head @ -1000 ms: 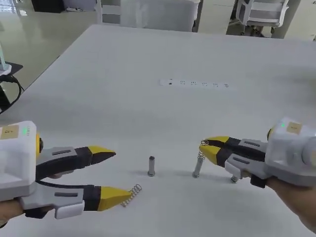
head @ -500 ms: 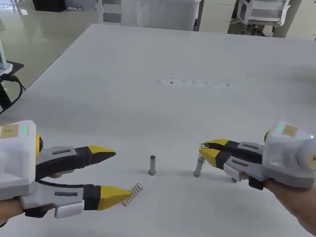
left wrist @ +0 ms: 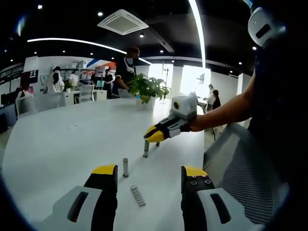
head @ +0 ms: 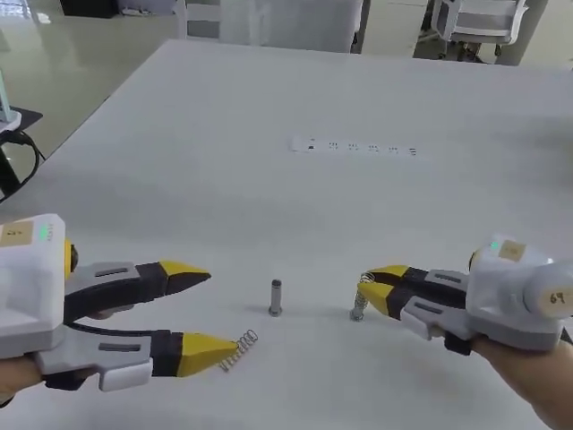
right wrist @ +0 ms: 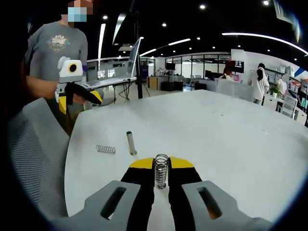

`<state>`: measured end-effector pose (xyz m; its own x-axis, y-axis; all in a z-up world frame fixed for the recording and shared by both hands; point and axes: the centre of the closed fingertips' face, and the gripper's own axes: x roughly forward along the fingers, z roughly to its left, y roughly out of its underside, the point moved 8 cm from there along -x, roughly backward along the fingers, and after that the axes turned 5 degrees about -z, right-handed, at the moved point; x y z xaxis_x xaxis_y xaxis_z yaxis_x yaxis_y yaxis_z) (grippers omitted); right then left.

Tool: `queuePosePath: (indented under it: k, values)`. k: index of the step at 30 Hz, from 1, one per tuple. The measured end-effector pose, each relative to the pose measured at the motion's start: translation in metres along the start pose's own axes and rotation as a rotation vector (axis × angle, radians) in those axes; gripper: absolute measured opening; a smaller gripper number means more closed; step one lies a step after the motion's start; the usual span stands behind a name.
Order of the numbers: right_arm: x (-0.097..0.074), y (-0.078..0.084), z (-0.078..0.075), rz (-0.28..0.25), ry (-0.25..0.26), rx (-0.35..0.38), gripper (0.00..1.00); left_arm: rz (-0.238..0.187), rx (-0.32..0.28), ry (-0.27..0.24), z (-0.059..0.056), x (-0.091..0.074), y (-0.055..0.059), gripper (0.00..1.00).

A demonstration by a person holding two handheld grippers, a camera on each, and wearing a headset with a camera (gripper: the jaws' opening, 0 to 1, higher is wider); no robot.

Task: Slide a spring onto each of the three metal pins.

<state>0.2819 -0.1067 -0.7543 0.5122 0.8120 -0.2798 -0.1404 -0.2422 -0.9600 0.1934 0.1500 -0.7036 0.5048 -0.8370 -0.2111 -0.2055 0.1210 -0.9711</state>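
Left gripper: nearest, low left in the head view. Jaws wide apart, nothing held.
Loose spring: flat on the table, just beside the tip of the left gripper's nearer jaw. Contact cannot be told. In the left gripper view this spring lies on the table between the two yellow tips.
Bare pin: upright on the table, just past the loose spring, between the two grippers. Nothing on it.
Right gripper: low right in the head view, tips level with the bare pin. Jaws together, clamped on the held spring.
Held spring, own view: the right gripper view has the spring upright, pinched between the yellow tips.
Second pin: upright under the held spring, with its lower part showing below the coil. How far the spring is down cannot be told.
Third pin: the left gripper view has it upright just behind the second pin, below the right gripper. Small, detail unclear.
Right gripper view, far side: bare pin with the loose spring left of it. Beyond them is the left gripper, jaws apart.
Power strip: set in the table, well beyond the pins.
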Motion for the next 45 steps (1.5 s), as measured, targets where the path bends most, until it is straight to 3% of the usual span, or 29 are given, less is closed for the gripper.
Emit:
queuePosePath:
  k: [16,31,34,40,45]
  values:
    - [0.005,0.013,0.005,0.082,-0.024,-0.041,0.07,-0.002,0.0,-0.003,-0.001,-0.001,0.0,0.48]
    - [0.001,0.015,0.008,0.14,-0.032,-0.056,0.12,-0.005,0.0,-0.004,-0.002,-0.002,-0.001,0.48]
    - [-0.001,0.012,0.006,0.15,-0.017,-0.042,0.11,-0.005,0.0,-0.005,-0.002,-0.002,0.0,0.48]
    - [-0.007,0.009,0.006,0.184,0.012,-0.026,0.2,-0.009,0.0,-0.008,-0.001,-0.004,0.0,0.48]
    - [-0.015,0.002,0.008,0.205,0.027,-0.038,0.18,-0.008,0.0,-0.006,-0.001,-0.005,0.002,0.48]
